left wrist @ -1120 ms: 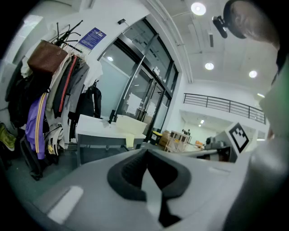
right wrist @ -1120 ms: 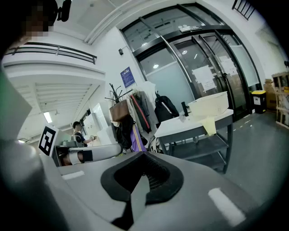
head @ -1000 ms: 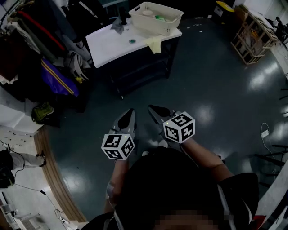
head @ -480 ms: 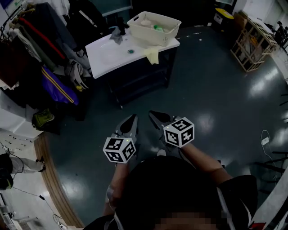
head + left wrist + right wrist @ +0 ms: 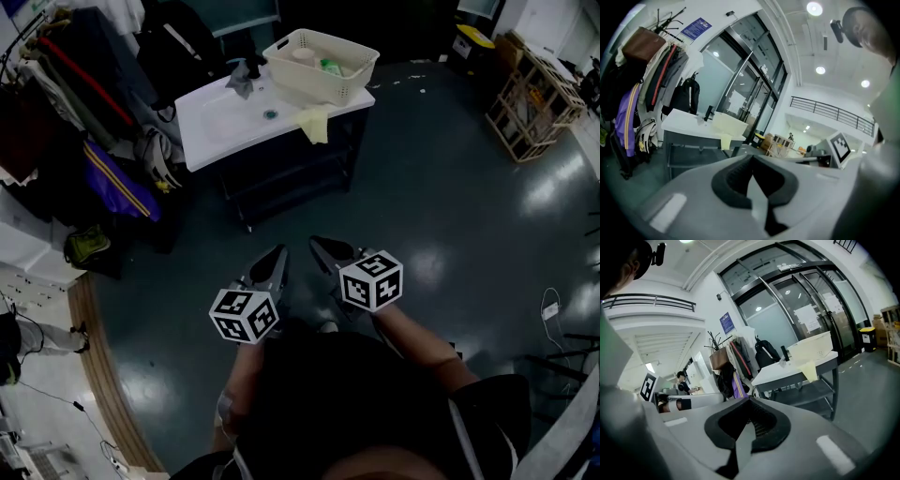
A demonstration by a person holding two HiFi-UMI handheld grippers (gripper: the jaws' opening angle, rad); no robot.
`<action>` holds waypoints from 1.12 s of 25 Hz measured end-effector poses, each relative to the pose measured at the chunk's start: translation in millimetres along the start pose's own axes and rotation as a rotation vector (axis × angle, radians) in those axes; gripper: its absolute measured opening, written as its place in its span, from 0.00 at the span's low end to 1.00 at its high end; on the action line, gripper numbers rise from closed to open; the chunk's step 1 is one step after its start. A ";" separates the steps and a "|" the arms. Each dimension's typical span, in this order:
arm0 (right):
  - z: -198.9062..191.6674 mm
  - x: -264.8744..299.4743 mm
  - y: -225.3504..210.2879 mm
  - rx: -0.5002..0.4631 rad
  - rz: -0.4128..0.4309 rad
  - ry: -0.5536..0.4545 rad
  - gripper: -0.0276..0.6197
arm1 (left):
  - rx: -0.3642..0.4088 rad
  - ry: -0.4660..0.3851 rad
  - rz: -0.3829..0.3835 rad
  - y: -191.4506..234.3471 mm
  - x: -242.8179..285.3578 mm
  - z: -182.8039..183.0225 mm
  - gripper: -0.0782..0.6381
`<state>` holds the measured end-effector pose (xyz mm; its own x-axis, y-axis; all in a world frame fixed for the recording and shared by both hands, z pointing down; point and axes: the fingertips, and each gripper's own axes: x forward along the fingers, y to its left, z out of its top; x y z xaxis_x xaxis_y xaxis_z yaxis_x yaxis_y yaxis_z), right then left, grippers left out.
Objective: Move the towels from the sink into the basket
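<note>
A white sink unit (image 5: 225,122) stands across the floor from me, with a cream basket (image 5: 322,66) on its right end. A pale yellow towel (image 5: 315,122) hangs over its front edge below the basket. A grey cloth (image 5: 242,82) lies by the black tap at the back. Inside the basket I see pale and green items. Both grippers hang over the dark floor, well short of the sink. My left gripper (image 5: 276,259) is shut and empty. My right gripper (image 5: 322,247) is shut and empty too. The sink unit (image 5: 689,126) and basket (image 5: 813,348) show small in the gripper views.
A rack of hanging clothes and bags (image 5: 89,122) crowds the left side beside the sink. A wooden crate rack (image 5: 534,94) stands far right, with a yellow-lidded bin (image 5: 469,37) behind. A curved wooden strip (image 5: 103,366) edges the floor at the lower left. Glass doors (image 5: 806,310) stand behind the sink.
The sink unit has shifted slightly left and down in the head view. Both grippers sit a little lower in that view and stay shut.
</note>
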<state>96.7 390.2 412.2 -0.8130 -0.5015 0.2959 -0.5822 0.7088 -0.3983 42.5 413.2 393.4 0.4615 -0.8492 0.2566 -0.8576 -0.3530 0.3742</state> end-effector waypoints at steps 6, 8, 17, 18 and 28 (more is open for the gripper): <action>-0.5 12.5 -20.4 0.020 -0.024 0.007 0.04 | -0.007 0.064 -0.044 7.1 19.2 0.1 0.10; -0.4 20.0 -28.0 0.034 -0.037 0.009 0.04 | 0.015 0.065 -0.036 14.9 25.4 3.8 0.10; 22.0 75.4 -58.6 0.019 -0.096 0.034 0.04 | 0.034 -0.017 0.006 77.9 62.3 44.0 0.10; 26.7 83.0 -62.4 0.011 -0.103 0.038 0.04 | 0.031 -0.018 0.005 85.1 67.3 48.6 0.10; 63.5 161.4 -89.0 0.013 -0.139 0.050 0.04 | 0.035 0.002 -0.001 156.5 108.1 84.4 0.10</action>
<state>16.6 214.7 440.3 -0.7235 -0.5684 0.3918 -0.6892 0.6278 -0.3619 -61.0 233.0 404.5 0.4631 -0.8481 0.2576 -0.8643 -0.3678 0.3431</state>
